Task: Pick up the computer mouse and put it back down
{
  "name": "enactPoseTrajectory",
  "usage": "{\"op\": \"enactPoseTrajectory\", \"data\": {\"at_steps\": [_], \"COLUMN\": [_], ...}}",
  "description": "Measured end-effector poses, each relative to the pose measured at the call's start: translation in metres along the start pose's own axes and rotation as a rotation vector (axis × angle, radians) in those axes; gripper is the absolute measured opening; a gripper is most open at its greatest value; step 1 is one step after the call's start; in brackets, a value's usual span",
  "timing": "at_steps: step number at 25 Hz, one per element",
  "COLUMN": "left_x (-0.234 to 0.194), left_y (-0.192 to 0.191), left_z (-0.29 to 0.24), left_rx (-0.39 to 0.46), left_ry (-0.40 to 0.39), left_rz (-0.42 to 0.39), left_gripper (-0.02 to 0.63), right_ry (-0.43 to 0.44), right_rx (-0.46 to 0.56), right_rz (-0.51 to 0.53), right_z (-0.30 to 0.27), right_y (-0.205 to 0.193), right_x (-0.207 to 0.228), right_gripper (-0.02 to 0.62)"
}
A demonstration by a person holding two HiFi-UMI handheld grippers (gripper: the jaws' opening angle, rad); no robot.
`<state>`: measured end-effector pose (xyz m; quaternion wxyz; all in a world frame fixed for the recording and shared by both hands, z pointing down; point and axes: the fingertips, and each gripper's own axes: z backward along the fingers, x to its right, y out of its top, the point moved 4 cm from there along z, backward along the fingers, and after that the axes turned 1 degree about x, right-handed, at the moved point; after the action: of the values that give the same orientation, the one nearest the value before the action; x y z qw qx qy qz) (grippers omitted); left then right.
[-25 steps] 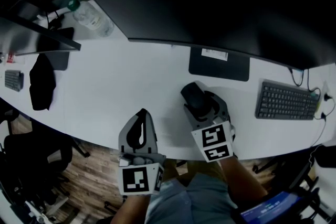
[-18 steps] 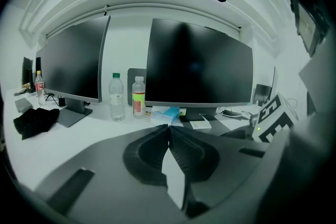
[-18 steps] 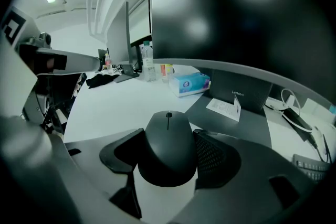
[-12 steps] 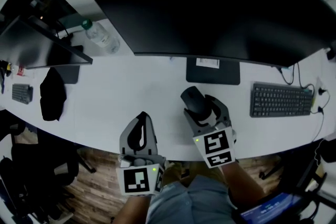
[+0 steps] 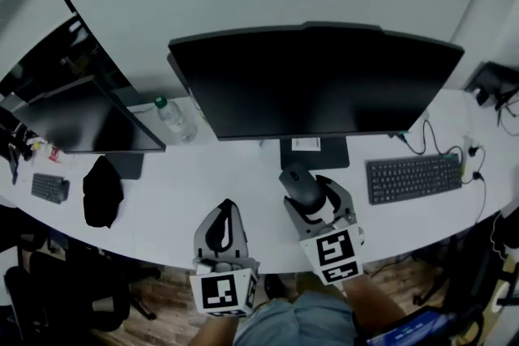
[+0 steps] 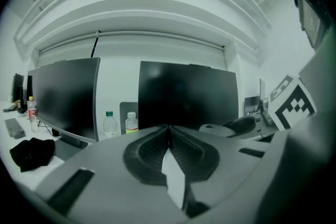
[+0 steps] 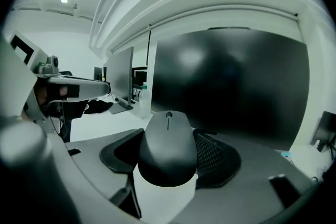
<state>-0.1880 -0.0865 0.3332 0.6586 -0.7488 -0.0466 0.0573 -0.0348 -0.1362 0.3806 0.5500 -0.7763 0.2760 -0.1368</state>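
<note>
Right gripper [image 5: 310, 189]: jaws clamped on the sides of the computer mouse [image 7: 168, 147], which sits between them over the table [image 5: 174, 174], at 6 o'clock from the monitor [image 5: 316, 77]. Left gripper [image 5: 226, 207]: jaws together, empty, at 8 o'clock from the right gripper.

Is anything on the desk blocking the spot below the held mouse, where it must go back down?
Nothing visible does. The right gripper holds the mouse above bare desk; the monitor stand lies behind that spot, the keyboard off to the right.
</note>
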Motion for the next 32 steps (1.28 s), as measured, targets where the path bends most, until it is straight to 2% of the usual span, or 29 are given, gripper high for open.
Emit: {"op": "enactPoseTrajectory", "data": {"at_steps": [9, 15, 32], "left_x": [0.004, 0.011, 0.035], "left_y": [0.041, 0.056, 0.053], "left_z": [0.011, 0.009, 0.002], "left_rx": [0.135, 0.181, 0.184], "left_ry": [-0.051, -0.088, -0.164], "left_rz": [-0.046, -0.058, -0.052], "left_gripper": [0.008, 0.008, 0.008], "right_ry": [-0.109, -0.171, -0.256], "right_rx": [0.133, 0.175, 0.166], "right_rz": [0.045, 0.068, 0.059], "right_z": [0.044, 0.061, 0.085], "right_y": [0.054, 0.071, 0.064], "right_x": [0.013, 0.023, 0.045], "right_gripper": [0.302, 0.302, 0.302]}}
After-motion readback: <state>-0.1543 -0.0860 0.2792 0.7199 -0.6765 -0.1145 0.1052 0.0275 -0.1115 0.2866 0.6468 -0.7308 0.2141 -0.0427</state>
